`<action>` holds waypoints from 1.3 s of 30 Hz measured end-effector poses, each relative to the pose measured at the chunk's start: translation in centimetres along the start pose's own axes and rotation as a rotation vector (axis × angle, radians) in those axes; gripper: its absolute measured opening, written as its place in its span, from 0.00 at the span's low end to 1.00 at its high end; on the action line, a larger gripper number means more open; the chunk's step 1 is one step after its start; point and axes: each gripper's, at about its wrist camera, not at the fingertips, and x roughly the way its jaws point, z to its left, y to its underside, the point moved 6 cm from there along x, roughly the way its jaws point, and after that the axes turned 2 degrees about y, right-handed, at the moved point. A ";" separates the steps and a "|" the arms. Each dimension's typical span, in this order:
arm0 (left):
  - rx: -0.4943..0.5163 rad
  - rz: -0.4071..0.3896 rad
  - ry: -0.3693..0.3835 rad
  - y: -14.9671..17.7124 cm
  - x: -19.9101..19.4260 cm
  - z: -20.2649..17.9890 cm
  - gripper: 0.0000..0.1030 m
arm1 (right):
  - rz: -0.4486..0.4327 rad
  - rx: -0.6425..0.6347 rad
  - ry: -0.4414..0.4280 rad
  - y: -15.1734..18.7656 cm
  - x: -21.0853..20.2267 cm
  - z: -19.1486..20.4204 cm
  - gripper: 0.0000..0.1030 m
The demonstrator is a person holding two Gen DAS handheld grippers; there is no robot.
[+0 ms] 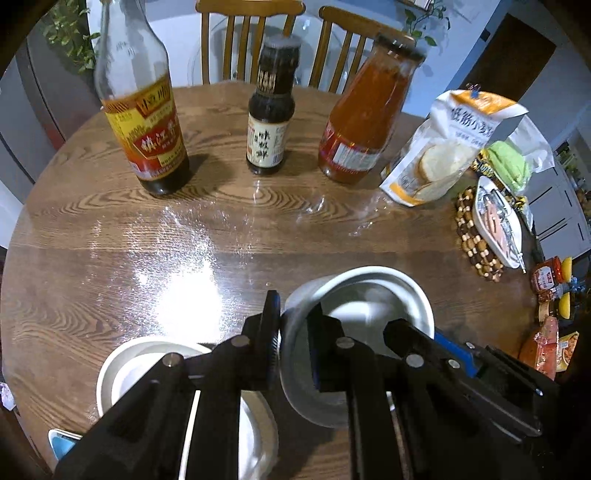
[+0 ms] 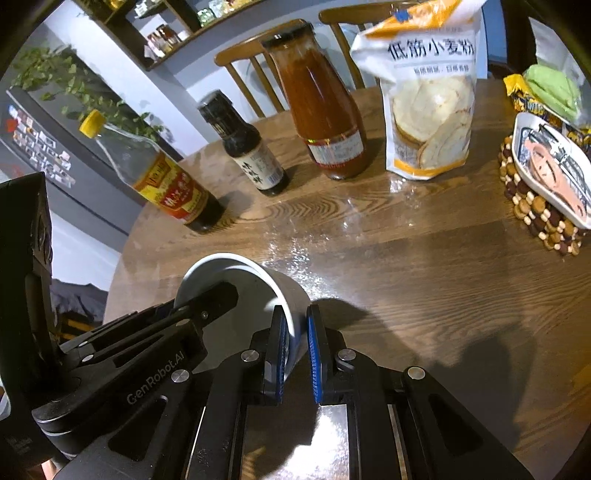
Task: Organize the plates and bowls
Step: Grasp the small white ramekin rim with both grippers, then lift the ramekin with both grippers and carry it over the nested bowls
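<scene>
A white bowl [image 1: 369,275] hangs tilted above the wooden table [image 1: 110,240], held from two sides. My left gripper [image 1: 293,325] is shut on its left wall, one finger inside and one outside. My right gripper [image 1: 424,336] clamps the opposite wall. In the right wrist view the right gripper [image 2: 295,321] pinches the bowl [image 2: 229,273] between its blue pads, and the left gripper [image 2: 199,299] reaches in from the left. Below the left gripper a second white bowl [image 1: 122,365] and a white plate [image 1: 258,443] rest on the table, partly hidden.
At the back of the table stand a vinegar bottle [image 1: 147,129], a dark sauce bottle [image 1: 267,122], a red sauce bottle [image 1: 362,122] and a flour bag [image 1: 443,147]. At the right, a white dish [image 2: 546,166] sits on a beaded trivet [image 2: 532,210]. Wooden chairs [image 1: 251,33] stand behind.
</scene>
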 end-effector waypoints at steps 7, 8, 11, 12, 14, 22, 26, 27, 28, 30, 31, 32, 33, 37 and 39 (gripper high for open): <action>0.000 -0.049 -0.013 0.2 -2.3 -0.4 0.14 | -0.028 -0.018 -0.023 0.3 -2.0 1.3 0.14; -0.001 -0.059 -0.016 0.2 -2.7 -0.4 0.14 | -0.032 -0.022 -0.026 0.4 -2.4 1.4 0.14; -0.006 -0.084 -0.025 0.3 -3.9 -0.1 0.14 | -0.041 -0.039 -0.039 0.6 -3.1 2.3 0.14; -0.009 -0.091 -0.028 0.4 -4.3 0.0 0.15 | -0.043 -0.045 -0.043 0.7 -3.2 2.6 0.14; -0.017 -0.103 -0.035 0.7 -5.0 0.4 0.15 | -0.045 -0.059 -0.052 1.0 -3.6 3.4 0.14; -0.058 -0.133 -0.071 2.5 -7.5 3.0 0.15 | -0.032 -0.120 -0.086 2.6 -3.9 6.6 0.14; -0.086 -0.141 -0.088 3.5 -8.4 4.6 0.15 | -0.019 -0.150 -0.103 3.4 -3.8 8.1 0.14; -0.092 -0.141 -0.091 3.6 -8.5 5.0 0.15 | -0.014 -0.159 -0.106 3.7 -3.6 8.6 0.14; -0.101 -0.141 -0.097 3.9 -8.7 5.5 0.15 | -0.010 -0.165 -0.109 3.9 -3.6 8.9 0.14; -0.114 -0.140 -0.106 4.4 -8.9 6.3 0.15 | 0.002 -0.181 -0.117 4.3 -3.3 9.8 0.14; -0.121 -0.140 -0.110 4.6 -9.0 6.7 0.15 | 0.006 -0.188 -0.121 4.6 -3.2 10.0 0.14; -0.131 -0.139 -0.116 4.9 -9.1 7.2 0.15 | 0.012 -0.195 -0.124 4.8 -3.0 10.3 0.14; -0.139 -0.136 -0.120 5.2 -9.1 7.7 0.15 | 0.019 -0.201 -0.128 5.1 -2.8 10.7 0.14; -0.166 -0.123 -0.133 6.1 -9.0 9.2 0.15 | 0.049 -0.219 -0.140 6.1 -1.7 11.7 0.14; -0.177 -0.114 -0.136 6.6 -8.8 9.8 0.15 | 0.062 -0.227 -0.141 6.6 -1.1 12.0 0.14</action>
